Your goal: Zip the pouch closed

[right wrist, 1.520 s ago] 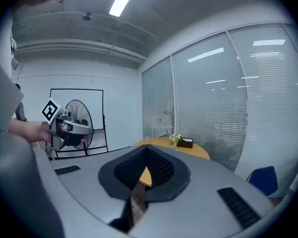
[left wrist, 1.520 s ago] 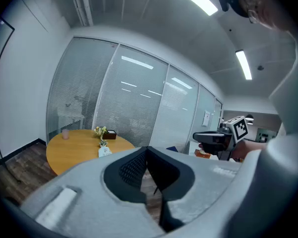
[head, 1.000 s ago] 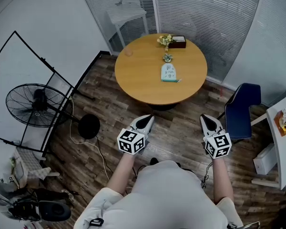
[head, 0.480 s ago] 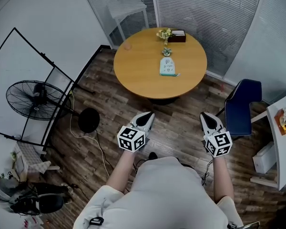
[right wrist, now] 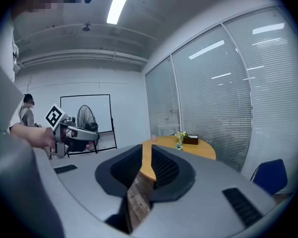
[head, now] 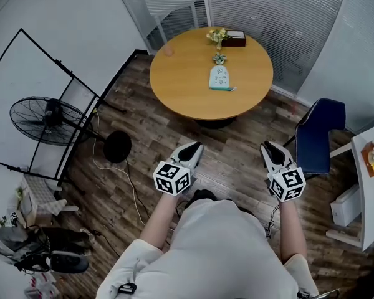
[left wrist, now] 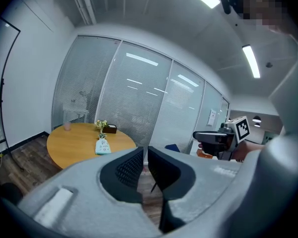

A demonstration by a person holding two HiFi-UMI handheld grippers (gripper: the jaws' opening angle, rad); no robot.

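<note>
Both are held short of the pouch (head: 219, 78) (readying, seemingly): left gripper (head: 193, 147) fingers (left wrist: 129, 168) barely parted, right gripper (head: 269, 147) fingers (right wrist: 167, 168) just opened, empty.

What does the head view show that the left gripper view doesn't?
Only the head view shows the standing fan and its round black base. Only the left gripper view shows the ceiling lights. Both show the round table with the pouch lying on it, and the flowers beside the dark box at its far edge.
</note>
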